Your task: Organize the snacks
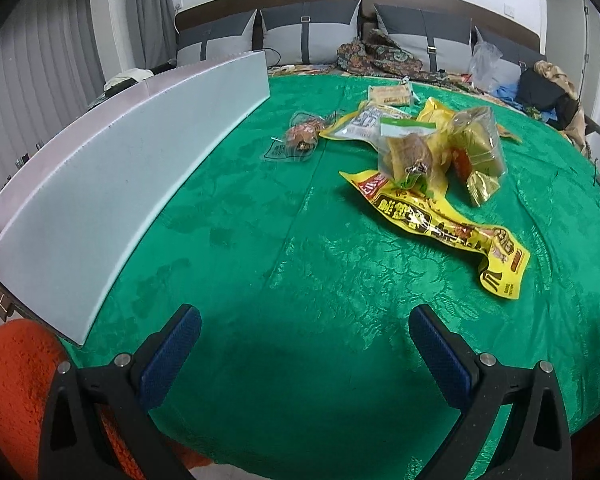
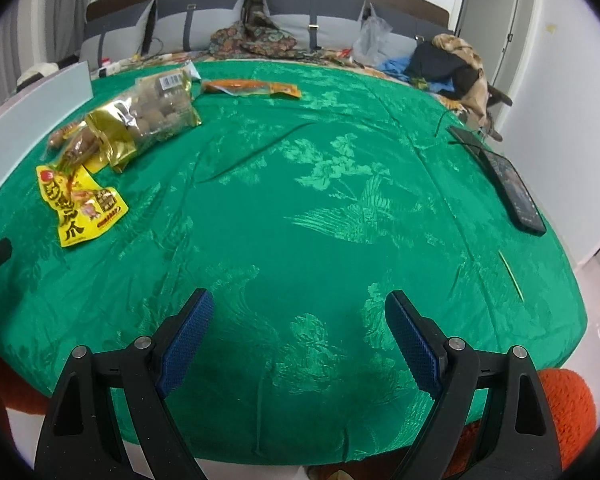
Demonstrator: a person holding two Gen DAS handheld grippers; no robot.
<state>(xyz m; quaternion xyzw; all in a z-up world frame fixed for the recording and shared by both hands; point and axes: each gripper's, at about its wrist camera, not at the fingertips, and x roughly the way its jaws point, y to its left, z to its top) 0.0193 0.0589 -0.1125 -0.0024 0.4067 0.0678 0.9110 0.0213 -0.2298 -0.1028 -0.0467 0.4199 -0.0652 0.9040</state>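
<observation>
Two pairs of tongs hang over a desk covered in a shiny green cloth (image 2: 300, 200), both spread wide and holding nothing. The left tongs (image 1: 304, 336) and the right tongs (image 2: 300, 320) each have black arms with blue textured pads, and both sit above the bare near edge of the desk. The snacks lie in a loose heap toward the far left part of the desk. Nearest is a long yellow packet (image 1: 440, 224) printed with dark lettering, lying flat. Behind it and partly on top sit a clear bag with a green label (image 1: 408, 148) holding brown pieces and a clear bag of brownish snacks (image 1: 480, 140). A small clear packet (image 1: 300, 138) lies apart, closer to the white box (image 1: 112, 184) that stands along the left edge. An orange packet (image 2: 252, 87) lies alone near the far edge. A dark phone (image 2: 512, 188) rests at the right edge.
</observation>
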